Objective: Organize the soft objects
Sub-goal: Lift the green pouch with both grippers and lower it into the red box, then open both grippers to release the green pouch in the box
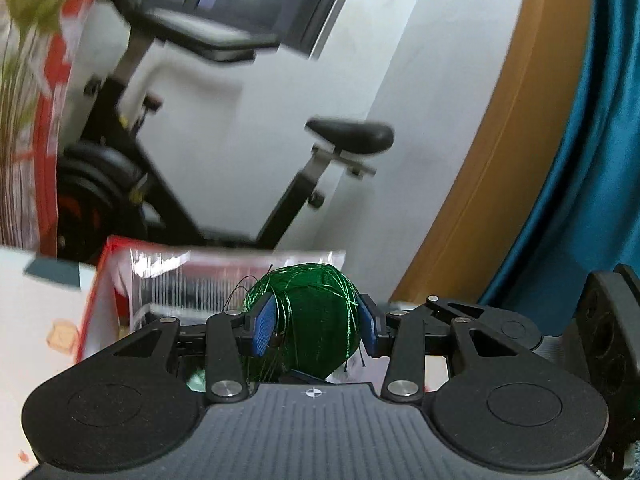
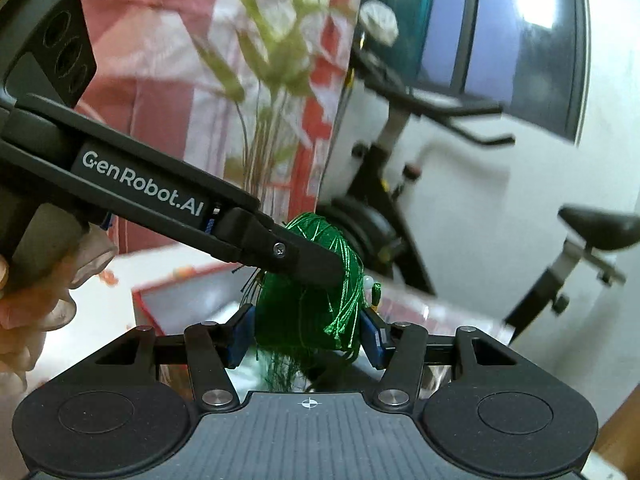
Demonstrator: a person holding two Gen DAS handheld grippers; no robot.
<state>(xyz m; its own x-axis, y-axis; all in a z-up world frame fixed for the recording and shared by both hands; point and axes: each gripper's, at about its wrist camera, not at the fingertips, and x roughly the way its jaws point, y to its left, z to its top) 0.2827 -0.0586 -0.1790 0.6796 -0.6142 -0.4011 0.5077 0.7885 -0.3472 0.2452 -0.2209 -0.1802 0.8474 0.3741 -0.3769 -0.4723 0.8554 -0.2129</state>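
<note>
The left gripper point(image 1: 316, 328) clamps the green thread ball point(image 1: 310, 320) between its blue pads point(image 1: 264, 330), with loose strands trailing over them. The right gripper point(image 2: 306, 334) also grips the green thread ball from below, both pads pressed against its sides. The ball is held in the air, near both cameras, above a red-edged box point(image 1: 120, 276). Farther off stands an exercise bike point(image 1: 208, 176), with a floral curtain point(image 2: 248, 60) to its left and a blue curtain point(image 1: 592, 160) to the right.
</note>
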